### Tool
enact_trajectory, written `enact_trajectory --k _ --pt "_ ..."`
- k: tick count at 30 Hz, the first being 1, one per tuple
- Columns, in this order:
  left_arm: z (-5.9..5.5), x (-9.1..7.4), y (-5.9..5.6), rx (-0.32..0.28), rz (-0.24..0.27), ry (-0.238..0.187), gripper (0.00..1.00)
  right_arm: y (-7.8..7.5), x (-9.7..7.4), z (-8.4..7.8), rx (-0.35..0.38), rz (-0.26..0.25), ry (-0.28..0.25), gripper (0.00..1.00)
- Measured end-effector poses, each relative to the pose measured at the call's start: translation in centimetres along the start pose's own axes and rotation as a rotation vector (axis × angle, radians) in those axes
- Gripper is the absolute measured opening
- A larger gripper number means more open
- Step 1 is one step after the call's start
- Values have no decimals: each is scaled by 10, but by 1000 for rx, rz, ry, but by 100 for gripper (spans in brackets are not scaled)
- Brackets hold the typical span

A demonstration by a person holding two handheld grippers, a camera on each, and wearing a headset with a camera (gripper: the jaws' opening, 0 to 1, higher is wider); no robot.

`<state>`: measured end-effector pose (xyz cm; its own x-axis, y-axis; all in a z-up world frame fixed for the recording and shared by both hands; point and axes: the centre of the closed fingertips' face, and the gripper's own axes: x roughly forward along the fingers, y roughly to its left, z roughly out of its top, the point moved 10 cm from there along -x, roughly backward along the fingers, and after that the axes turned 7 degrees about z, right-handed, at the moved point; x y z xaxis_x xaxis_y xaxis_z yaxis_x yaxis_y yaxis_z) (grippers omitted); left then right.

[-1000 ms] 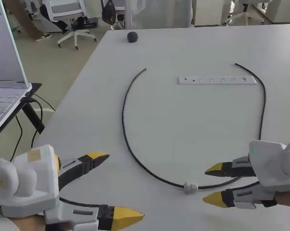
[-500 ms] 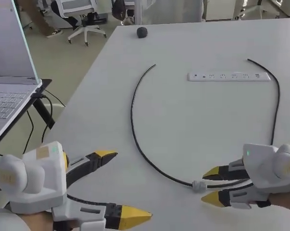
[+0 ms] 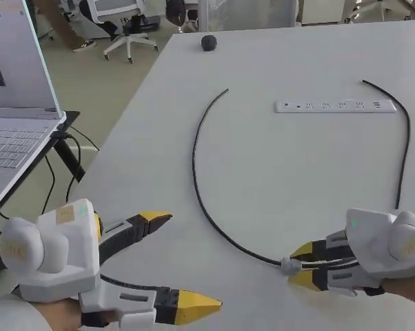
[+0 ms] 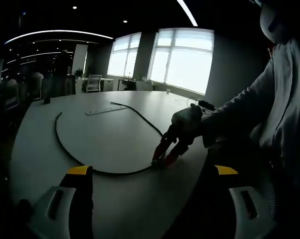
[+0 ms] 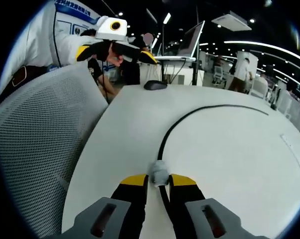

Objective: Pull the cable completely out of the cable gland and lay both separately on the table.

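Fingers (image 3: pixel 309 249) of the right gripper (image 3: pixel 294 266) sit narrowly apart astride the cable (image 3: pixel 194 165); left gripper (image 3: pixel 194 260) spread wide.

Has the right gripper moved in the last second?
Yes. The right gripper has edged left toward the cable gland, its jaws narrowing around the cable.

Wide-spread jaws on left gripper (image 3: pixel 187 261); right gripper (image 3: pixel 298 264) jaws narrowly parted.

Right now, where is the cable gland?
In the head view, the cable gland lies low on the right of the white table, threaded on the black cable, right at the tips of the right gripper.
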<state>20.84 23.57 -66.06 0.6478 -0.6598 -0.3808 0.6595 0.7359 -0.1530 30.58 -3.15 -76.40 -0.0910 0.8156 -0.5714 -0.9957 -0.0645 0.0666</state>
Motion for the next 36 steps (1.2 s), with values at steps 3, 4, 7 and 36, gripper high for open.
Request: enact_trajectory --k 3,4,7,36 --pt "0 0 0 -1 0 -3 100 0 0 -1 -3 -6 -7 10" --pt "0 1 0 -1 -1 -3 100 0 -1 -1 -2 -8 -9 10" --pt "0 1 0 -3 3 -10 100 1 -1 0 -13 -12 -10 10" --pt "8 4 -3 30 -38 -42 100 18 -34 37 28 -4 -32 8"
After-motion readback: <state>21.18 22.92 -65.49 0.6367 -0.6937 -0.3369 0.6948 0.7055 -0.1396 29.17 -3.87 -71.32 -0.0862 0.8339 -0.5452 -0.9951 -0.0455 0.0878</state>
